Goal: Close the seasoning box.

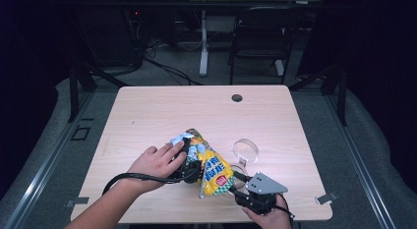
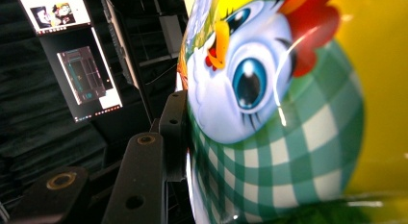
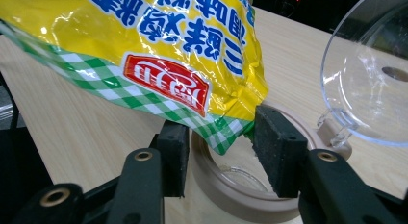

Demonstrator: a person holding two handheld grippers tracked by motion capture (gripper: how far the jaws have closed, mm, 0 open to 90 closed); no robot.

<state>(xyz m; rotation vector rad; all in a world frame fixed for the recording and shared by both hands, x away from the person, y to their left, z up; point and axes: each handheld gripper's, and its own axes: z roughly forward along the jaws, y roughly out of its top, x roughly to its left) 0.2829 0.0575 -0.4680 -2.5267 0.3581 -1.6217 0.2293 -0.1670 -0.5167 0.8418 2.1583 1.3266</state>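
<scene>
High view: yellow snack bag (image 1: 212,171) held tilted above the table (image 1: 147,111), between left gripper (image 1: 189,167) and right gripper (image 1: 242,189). Left gripper view: jaws clamp the bag (image 2: 288,113). Right gripper view: jaws stand apart around the bag's corner (image 3: 226,130), over an open jar (image 3: 240,185) with clear lid (image 3: 370,89).

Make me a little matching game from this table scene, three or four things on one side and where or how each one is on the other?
Things:
1. snack bag
2. clear lid
3. jar
4. table hole

Descriptions:
A. flipped open, standing up beside the jar's rim
B. far edge of the table, apart from the work
C. yellow with green check, its corner between the right gripper's jaws
D. beige rim, mouth open under the bag's corner

Pairs: 1-C, 2-A, 3-D, 4-B
</scene>
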